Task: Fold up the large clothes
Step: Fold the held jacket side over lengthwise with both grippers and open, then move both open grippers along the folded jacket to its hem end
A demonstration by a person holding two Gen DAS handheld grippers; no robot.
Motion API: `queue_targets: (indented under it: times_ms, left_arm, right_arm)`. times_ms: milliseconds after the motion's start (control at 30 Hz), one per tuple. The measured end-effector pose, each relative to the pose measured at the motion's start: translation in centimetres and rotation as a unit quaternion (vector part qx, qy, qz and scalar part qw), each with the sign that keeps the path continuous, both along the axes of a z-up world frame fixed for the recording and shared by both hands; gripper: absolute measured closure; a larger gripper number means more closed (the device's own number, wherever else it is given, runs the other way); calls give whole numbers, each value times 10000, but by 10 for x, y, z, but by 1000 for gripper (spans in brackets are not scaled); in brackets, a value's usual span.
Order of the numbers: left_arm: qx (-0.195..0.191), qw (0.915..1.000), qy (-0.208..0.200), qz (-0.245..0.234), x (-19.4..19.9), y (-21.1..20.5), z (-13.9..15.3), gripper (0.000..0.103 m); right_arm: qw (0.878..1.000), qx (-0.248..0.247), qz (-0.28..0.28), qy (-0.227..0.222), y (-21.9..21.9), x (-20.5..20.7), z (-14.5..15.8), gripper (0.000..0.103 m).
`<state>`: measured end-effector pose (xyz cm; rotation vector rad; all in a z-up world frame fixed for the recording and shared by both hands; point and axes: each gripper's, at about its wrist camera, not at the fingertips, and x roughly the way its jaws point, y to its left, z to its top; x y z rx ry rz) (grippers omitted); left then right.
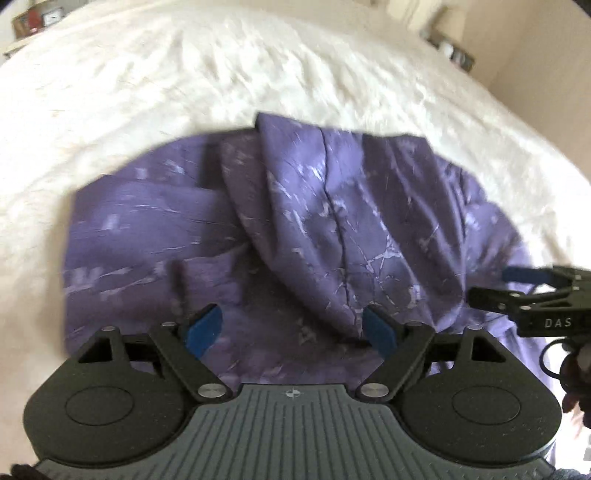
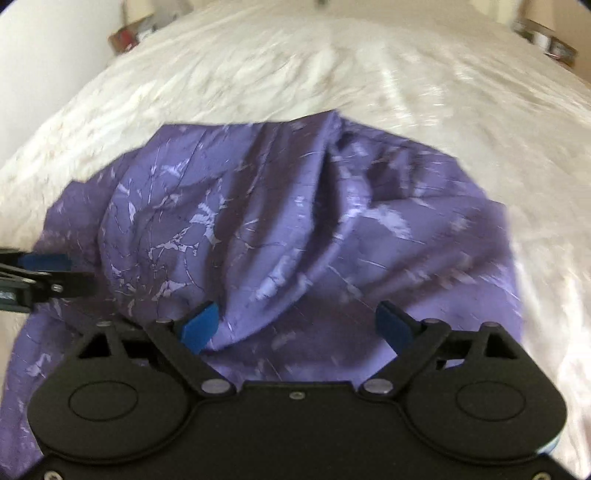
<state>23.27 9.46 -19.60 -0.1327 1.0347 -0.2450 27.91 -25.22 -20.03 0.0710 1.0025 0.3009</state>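
A purple garment point(image 1: 295, 221) with pale crackle marks lies rumpled on the white bedcover point(image 1: 184, 81), a thick fold running down its middle. My left gripper point(image 1: 293, 328) hangs over its near part, blue pads wide apart and nothing gripped between them. In the right wrist view the same purple garment point(image 2: 280, 229) fills the centre, and my right gripper point(image 2: 297, 326) stands open just above it, cloth below the gap but not pinched. Each gripper shows at the edge of the other's view: the right gripper point(image 1: 532, 291) at the right side, the left gripper point(image 2: 40, 275) at the left side.
The white bedcover point(image 2: 406, 74) spreads far beyond the garment on all sides. Small items stand on shelves or bedside surfaces at the far corners point(image 1: 33, 22) point(image 2: 546, 37). A pale wall point(image 1: 535, 55) rises at the right.
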Motion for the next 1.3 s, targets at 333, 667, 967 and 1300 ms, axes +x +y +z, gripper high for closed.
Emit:
queue_targets:
  times_ms: [333,667,967,1300]
  left_arm:
    - [-194,9994,139,261,-66,55,10,8]
    - [-129,9985,517,110,-131,79,-7,8]
    - [-51,9958,761,509,-193,86,-21,7]
    - [113,9940,783,754,-241,69,-35,0]
  right_arm:
    - [9916,252,-1134,575,-46,-90,-1,2]
    - [9725,378,-2085,965,-71,-177,-9,1]
    - [9704,389,-2060,1199,-98,-227,-32,1]
    - [9769,630,-1530,1354,-121,-258,-60,1]
